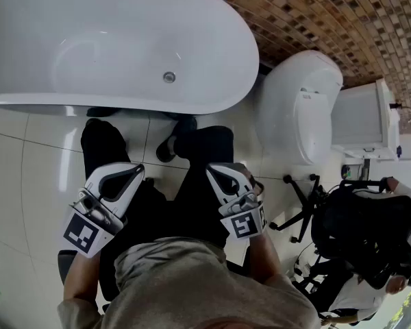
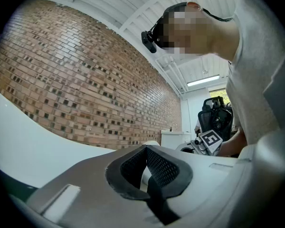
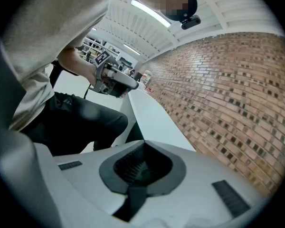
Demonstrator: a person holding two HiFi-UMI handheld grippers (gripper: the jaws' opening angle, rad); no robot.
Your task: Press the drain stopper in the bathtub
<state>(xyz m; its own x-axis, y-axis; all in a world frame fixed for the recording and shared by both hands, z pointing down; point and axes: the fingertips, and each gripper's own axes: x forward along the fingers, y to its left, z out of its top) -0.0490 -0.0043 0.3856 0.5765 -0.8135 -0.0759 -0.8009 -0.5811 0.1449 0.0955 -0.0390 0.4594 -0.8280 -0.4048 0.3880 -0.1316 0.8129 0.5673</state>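
Note:
The white bathtub (image 1: pixel 212 60) fills the top of the head view. Its round metal drain stopper (image 1: pixel 169 77) sits on the tub floor, far from both grippers. My left gripper (image 1: pixel 138 171) and right gripper (image 1: pixel 212 171) are held low over my lap, pointing toward the tub from outside its rim. Both are shut with nothing between the jaws. The left gripper view shows its own shut jaws (image 2: pixel 153 186), the tub's edge (image 2: pixel 23 146) and the right gripper's marker cube (image 2: pixel 210 139). In the right gripper view are its shut jaws (image 3: pixel 135 186) and the left gripper (image 3: pixel 111 77).
A white toilet (image 1: pixel 301 108) and its cistern (image 1: pixel 359 118) stand right of the tub. A black office chair (image 1: pixel 359 225) is at the lower right. A brick wall (image 1: pixel 329 12) runs behind. My legs in black trousers (image 1: pixel 205 142) rest on the white tiled floor (image 1: pixel 27 156).

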